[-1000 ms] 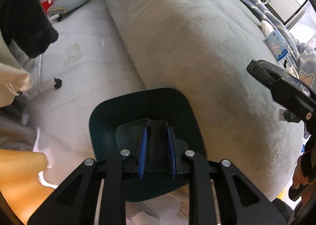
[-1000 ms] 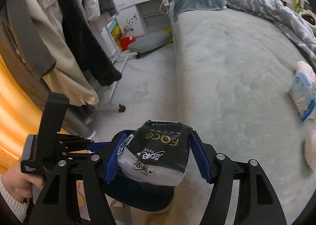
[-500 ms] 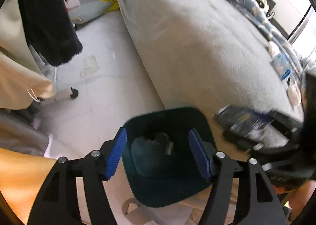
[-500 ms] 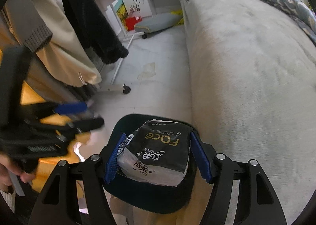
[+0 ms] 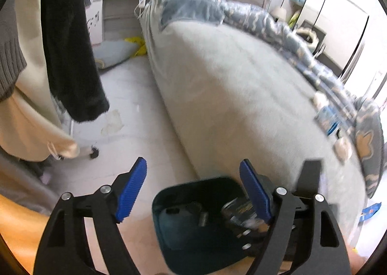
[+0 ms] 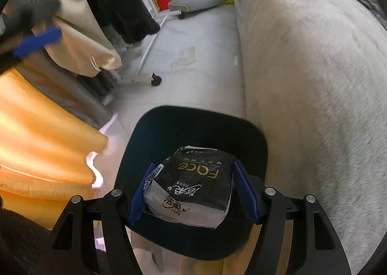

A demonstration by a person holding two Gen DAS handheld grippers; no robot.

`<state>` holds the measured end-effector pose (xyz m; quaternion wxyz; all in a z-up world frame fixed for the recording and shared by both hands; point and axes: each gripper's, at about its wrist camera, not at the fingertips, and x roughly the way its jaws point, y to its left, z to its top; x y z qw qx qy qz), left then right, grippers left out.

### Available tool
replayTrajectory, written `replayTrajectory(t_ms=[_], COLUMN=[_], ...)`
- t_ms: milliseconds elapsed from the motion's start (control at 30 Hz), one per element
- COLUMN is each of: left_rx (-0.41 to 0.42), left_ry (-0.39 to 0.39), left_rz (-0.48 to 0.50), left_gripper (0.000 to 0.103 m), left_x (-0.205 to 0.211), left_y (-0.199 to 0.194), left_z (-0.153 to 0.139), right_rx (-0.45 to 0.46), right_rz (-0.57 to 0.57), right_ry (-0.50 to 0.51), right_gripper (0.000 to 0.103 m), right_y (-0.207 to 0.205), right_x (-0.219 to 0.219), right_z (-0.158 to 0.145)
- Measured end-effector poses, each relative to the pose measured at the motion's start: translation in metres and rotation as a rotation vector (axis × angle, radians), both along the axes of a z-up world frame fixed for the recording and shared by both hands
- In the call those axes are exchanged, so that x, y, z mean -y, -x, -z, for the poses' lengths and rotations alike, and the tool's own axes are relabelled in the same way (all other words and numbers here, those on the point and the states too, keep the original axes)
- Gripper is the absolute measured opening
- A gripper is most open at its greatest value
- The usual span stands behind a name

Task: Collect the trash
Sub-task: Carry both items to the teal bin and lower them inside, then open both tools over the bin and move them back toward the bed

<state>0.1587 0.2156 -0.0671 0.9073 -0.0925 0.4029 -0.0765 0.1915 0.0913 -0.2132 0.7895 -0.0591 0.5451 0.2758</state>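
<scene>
Since a second ago, the left wrist view shows the left gripper [image 5: 193, 190] lifted off the dark bin [image 5: 193, 234], its jaws opening with nothing between them. From the right wrist view, the right gripper [image 6: 192, 190] has sunk over the bin [image 6: 193, 130], blue pads clamped on the black tissue pack [image 6: 193, 185]. Let go off-centre, the pack could catch the rim and tumble to the floor [image 6: 205, 40].

Blk tissue pack [image 6: 193, 183], dk teal bin [image 6: 174, 127]
</scene>
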Motion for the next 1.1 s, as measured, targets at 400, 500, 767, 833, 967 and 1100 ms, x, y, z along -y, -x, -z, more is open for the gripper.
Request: replayTrajectory(t_ms=[400,500,767,833,967,1100], left_rx=[0.182,0.21,0.282,0.294,0.305,0.318], left_ry=[0.023,0.02,0.047,0.052,0.062,0.061], left_rz=[0.033,0.04,0.03,0.027,0.023,0.039], left_gripper=[0.089,0.089,0.09,0.09,0.091,0.092], left_x=[0.017,0.021,0.035,0.037,0.049,0.064], left_y=[0.013,0.016,0.02,0.021,0.021,0.023], left_z=[-0.038,-0.043,-0.06,-0.063,-0.068,-0.073], right_rx=[-0.04,-0.036,0.021,0.046,0.1,0.162], right_rz=[-0.059,-0.072,-0.088,-0.086,-0.072,-0.051], right_ry=[0.066,0.062,0.023,0.01,-0.024,-0.043], right_gripper=[0.071,0.082,0.083,0.083,0.084,0.085], right_y=[0.013,0.018,0.028,0.03,0.035,0.035], right_x=[-0.008,-0.008,0.006,0.014,0.031,0.049], right_z=[0.019,0.016,-0.014,-0.025,-0.048,-0.069])
